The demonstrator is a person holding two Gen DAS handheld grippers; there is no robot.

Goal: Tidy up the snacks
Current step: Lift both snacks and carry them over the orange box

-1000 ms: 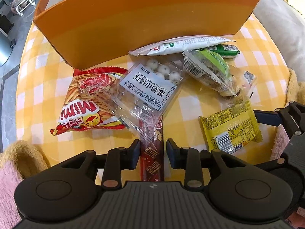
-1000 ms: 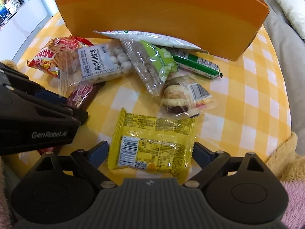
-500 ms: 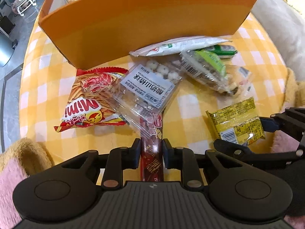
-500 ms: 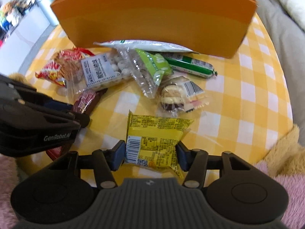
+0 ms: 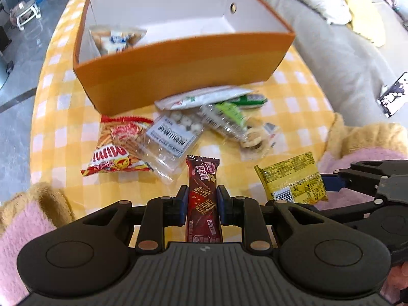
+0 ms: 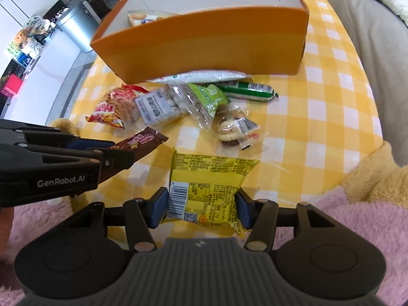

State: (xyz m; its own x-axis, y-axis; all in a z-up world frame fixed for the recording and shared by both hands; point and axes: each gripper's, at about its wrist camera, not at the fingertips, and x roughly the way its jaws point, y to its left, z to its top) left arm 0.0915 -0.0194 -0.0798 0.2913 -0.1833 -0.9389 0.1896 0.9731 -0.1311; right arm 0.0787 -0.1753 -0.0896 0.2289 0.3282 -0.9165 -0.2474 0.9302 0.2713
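Note:
My left gripper (image 5: 201, 199) is shut on a dark red chocolate wafer bar (image 5: 202, 196), held lifted off the table. My right gripper (image 6: 201, 205) is shut on a yellow snack packet (image 6: 209, 186), also raised; the same yellow snack packet (image 5: 293, 178) shows at the right of the left wrist view. Behind stands an orange box (image 5: 178, 68) with a white inside and one clear snack bag (image 5: 114, 38) in its left end. In front of the box lie a red Mimi chip bag (image 5: 119, 145), a clear pack of white balls (image 5: 173, 135), a green-labelled bag (image 6: 204, 99) and a green sausage stick (image 6: 244, 90).
A yellow-and-white checked cloth (image 6: 318, 117) covers the round table. A wrapped biscuit pack (image 6: 234, 127) and a long white packet (image 6: 199, 76) lie among the snacks. Pink and tan plush (image 6: 357, 204) borders the near edge. A grey sofa (image 5: 344, 51) stands at the right.
Both grippers closed on their snacks and rose off the table with them. The box's open top and the bag inside it have come into view.

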